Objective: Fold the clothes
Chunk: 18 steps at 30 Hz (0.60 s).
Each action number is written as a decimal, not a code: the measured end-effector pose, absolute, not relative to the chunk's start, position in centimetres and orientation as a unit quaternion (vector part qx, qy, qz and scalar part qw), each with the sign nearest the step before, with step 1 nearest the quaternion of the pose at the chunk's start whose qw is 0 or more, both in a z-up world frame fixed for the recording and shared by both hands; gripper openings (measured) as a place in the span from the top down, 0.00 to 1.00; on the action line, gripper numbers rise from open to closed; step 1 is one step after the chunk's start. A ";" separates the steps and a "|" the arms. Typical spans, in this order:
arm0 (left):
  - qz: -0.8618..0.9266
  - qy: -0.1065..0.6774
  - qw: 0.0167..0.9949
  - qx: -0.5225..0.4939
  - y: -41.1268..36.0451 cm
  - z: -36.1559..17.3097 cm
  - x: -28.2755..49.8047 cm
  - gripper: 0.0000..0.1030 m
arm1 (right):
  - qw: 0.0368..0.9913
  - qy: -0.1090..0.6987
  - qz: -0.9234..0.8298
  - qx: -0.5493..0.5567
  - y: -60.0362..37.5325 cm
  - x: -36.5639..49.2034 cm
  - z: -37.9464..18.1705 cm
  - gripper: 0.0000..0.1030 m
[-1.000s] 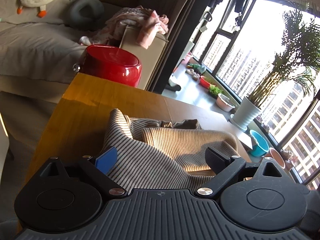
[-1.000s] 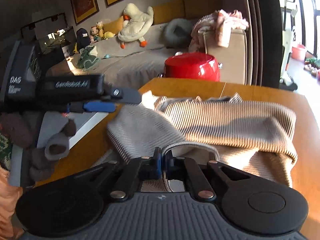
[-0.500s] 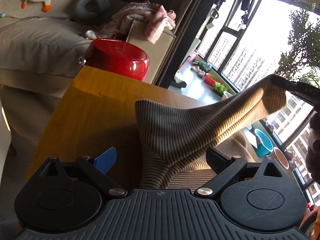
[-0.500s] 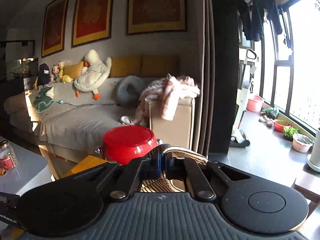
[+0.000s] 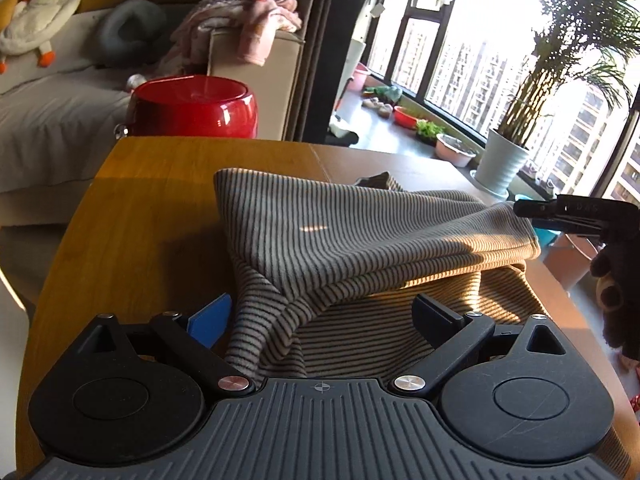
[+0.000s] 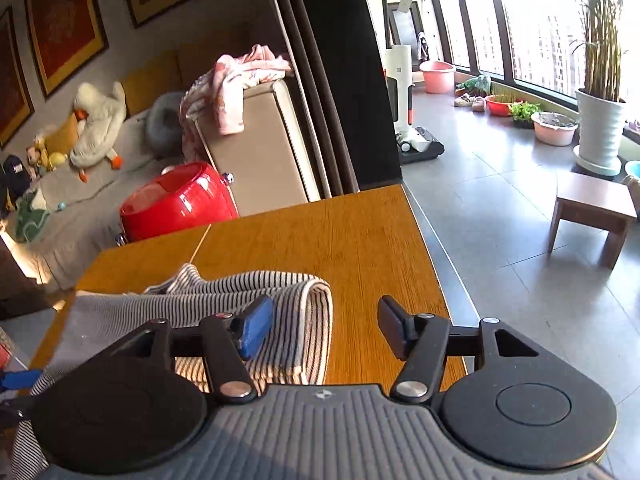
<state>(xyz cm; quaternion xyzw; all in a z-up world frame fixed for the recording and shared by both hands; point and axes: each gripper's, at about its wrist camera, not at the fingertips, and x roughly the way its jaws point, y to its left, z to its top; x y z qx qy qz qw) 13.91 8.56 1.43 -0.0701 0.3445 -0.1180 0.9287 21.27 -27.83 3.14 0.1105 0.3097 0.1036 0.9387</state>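
A beige striped garment lies on the wooden table, one part folded over to the right. My left gripper is open and hovers low over its near edge, the cloth between its fingers. My right gripper is open and empty above the garment's folded right edge; it also shows at the right of the left wrist view, touching or just clear of the cloth's corner.
A red pot stands beyond the table's far left edge. A sofa with pink clothes lies behind it. A small wooden stool, plant pots and basins stand on the floor by the window. The table's right edge is close.
My right gripper carried the garment's edge up and over to the right, lowered it onto the table and opened, letting go. My left gripper stayed open over the near edge.
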 end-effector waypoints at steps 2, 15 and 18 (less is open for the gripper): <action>-0.120 0.346 0.928 -0.069 8.3 1.3 14.0 0.03 | 0.936 0.313 0.106 0.123 -27.8 21.5 2.8 0.43; -0.086 0.366 0.923 -0.077 9.4 -0.4 14.7 0.02 | 0.958 0.179 0.215 0.057 -22.7 20.3 13.4 0.96; -0.075 0.368 0.923 -0.085 10.3 -0.6 14.5 0.02 | 0.959 0.217 0.181 0.023 -24.0 20.4 11.5 0.92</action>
